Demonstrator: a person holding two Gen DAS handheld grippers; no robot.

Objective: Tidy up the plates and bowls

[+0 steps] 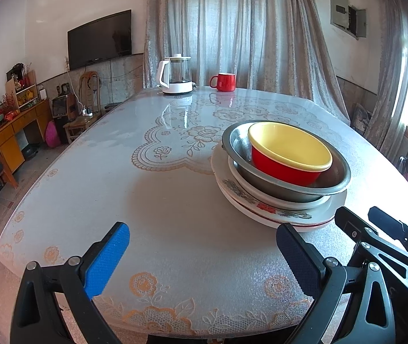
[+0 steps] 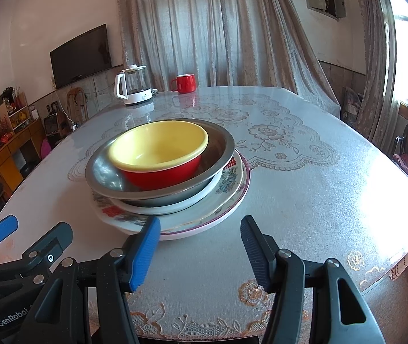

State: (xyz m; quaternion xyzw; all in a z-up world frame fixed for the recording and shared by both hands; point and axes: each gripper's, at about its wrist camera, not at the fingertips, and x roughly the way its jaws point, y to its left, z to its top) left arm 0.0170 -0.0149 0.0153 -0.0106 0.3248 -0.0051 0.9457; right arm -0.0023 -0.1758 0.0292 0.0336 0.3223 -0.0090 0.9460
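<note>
While the red-and-yellow bowl [image 2: 158, 154] sits nested in the steel bowl [image 2: 218, 154], hiding the stacked plates' [image 2: 232, 197] centres mid-bench [image 2: 318, 186], left tool [image 1: 202, 253] and right tool [image 2: 199, 246] gape empty.

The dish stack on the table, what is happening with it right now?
Nobody is touching it. A person holds two grippers just in front of the stack, near the table edge. The left gripper and right gripper are both open and empty. The stack is already nested: the red bowl sits in the metal bowl, which rests on a white plate above the patterned plates.
</note>
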